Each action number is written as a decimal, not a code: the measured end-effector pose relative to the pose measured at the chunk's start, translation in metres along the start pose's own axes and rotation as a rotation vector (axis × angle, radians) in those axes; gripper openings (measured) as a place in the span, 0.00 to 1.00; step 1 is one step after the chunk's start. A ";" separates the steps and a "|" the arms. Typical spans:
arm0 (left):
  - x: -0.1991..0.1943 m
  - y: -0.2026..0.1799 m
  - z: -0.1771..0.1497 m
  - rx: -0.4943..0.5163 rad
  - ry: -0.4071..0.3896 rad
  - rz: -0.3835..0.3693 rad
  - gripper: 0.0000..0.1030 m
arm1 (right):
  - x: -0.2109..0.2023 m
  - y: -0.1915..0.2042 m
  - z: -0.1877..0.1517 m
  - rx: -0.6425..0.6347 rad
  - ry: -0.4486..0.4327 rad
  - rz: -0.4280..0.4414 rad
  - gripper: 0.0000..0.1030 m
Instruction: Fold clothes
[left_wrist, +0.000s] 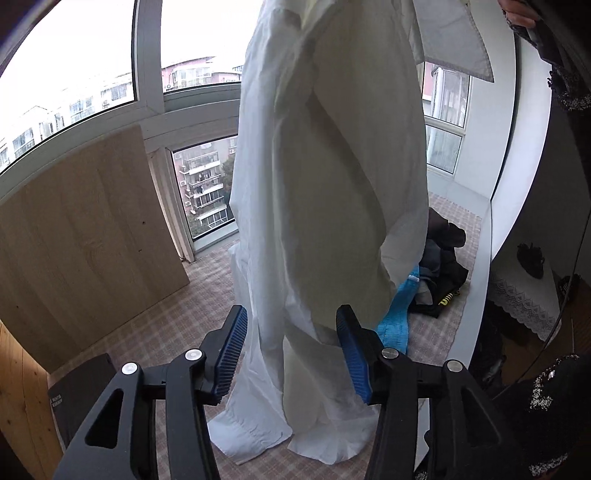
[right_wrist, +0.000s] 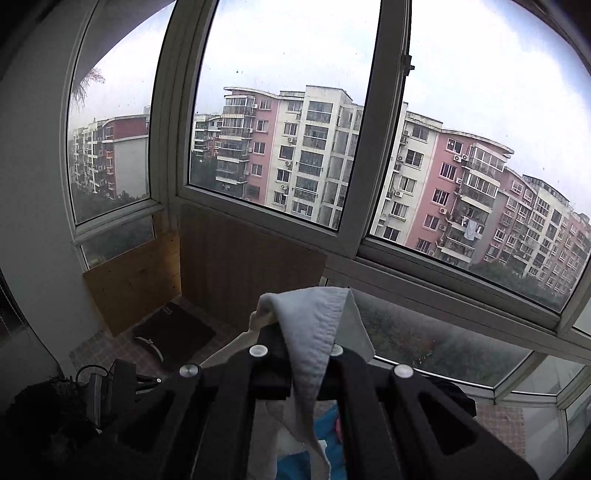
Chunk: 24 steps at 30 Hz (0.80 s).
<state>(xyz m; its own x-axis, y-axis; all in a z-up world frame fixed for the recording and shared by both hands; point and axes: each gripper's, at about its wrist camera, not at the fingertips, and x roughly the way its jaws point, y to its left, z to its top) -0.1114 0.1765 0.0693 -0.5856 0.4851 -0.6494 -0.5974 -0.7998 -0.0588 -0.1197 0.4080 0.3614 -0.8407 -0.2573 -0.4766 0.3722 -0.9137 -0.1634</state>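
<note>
Now: left gripper (left_wrist: 291, 350) jaws apart around hanging white shirt (left_wrist: 332, 166) (pads not pressing) | right gripper (right_wrist: 306, 354) clamped on its collar.

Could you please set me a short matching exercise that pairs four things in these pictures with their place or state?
Things:
1. white shirt
2. blue garment
3. wooden board
4. right gripper

Places or states:
A. leaning upright under the window
B. lying on the checked surface beside a dark pile
C. shut on a fold of white cloth
D. hanging, lower end draped on the surface, between open blue pads

Pairs: 1-D, 2-B, 3-A, 4-C
</note>
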 end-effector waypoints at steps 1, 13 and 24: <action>0.000 0.005 -0.002 -0.021 0.003 -0.015 0.03 | 0.000 -0.001 -0.001 0.001 0.002 -0.004 0.02; -0.066 0.010 0.032 0.108 -0.001 0.133 0.02 | -0.021 -0.035 0.007 0.081 -0.065 -0.045 0.02; -0.159 0.042 0.083 0.115 0.003 0.395 0.01 | -0.017 -0.044 0.008 0.165 -0.049 0.039 0.02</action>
<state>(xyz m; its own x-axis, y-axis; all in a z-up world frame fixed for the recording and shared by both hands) -0.0890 0.0951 0.2330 -0.7808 0.1481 -0.6070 -0.3848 -0.8794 0.2804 -0.1247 0.4500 0.3838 -0.8465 -0.3052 -0.4363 0.3388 -0.9409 0.0008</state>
